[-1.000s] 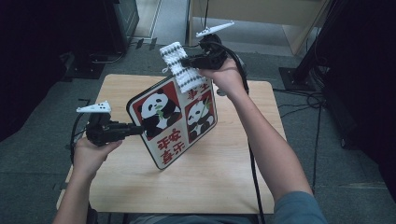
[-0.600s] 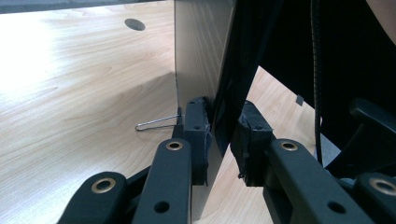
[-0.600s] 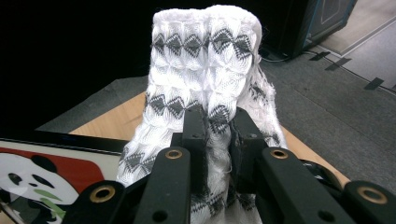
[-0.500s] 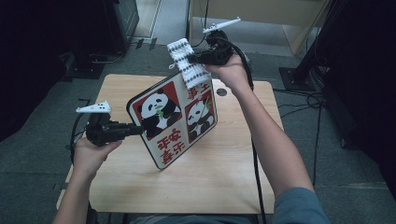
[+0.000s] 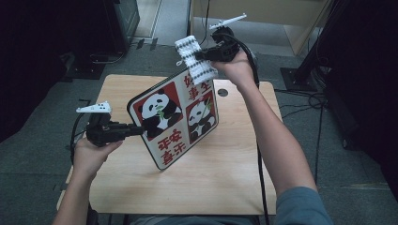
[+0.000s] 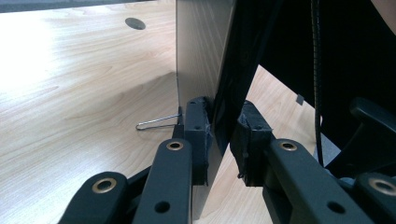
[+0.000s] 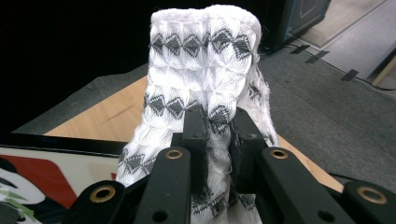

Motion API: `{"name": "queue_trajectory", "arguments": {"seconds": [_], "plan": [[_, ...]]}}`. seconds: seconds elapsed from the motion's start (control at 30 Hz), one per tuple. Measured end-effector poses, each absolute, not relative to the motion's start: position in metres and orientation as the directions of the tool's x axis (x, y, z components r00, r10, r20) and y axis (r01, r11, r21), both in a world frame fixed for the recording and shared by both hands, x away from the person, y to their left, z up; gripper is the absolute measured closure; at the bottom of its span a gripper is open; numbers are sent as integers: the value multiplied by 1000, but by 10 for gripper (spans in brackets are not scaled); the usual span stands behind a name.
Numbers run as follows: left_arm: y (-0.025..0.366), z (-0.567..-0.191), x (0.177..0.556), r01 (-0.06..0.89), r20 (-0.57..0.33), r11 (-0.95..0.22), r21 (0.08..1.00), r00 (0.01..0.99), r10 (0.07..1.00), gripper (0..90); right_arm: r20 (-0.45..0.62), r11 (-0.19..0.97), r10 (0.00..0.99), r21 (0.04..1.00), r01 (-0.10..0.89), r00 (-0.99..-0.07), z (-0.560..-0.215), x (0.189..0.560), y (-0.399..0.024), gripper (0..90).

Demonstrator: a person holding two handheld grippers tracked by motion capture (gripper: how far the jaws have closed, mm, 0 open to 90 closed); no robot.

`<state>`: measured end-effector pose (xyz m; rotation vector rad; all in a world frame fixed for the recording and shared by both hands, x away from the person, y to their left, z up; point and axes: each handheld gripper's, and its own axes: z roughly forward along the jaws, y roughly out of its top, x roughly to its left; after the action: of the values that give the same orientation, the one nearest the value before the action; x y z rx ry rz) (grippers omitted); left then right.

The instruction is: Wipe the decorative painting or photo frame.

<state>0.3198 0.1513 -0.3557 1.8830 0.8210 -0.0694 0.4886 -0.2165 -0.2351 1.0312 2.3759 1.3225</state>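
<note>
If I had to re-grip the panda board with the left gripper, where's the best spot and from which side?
Take the panda board on its thin left edge, about mid-height, coming in level from the left, as the left gripper holds it now. The board stands tilted on its lower corner, so that bare edge slips between the jaws, clear of the patterned cloth that the right gripper holds at the top.

Board (image 5: 176, 124) stands tilted on the table (image 5: 225, 178), left gripper (image 5: 136, 130) at its left edge, cloth (image 5: 196, 58) above its top edge.
</note>
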Motion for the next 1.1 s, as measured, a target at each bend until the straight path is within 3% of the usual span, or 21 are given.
{"name": "queue_trajectory", "arguments": {"seconds": [0.73,1.1], "plan": [[152,-355,322,565,-393,-247,788,769,504,777,170,291,756,778,556,-632,-240,510,-252,811],[152,-355,322,562,-392,-249,789,771,502,777,165,280,760,789,546,-628,-251,510,-255,814]]}}
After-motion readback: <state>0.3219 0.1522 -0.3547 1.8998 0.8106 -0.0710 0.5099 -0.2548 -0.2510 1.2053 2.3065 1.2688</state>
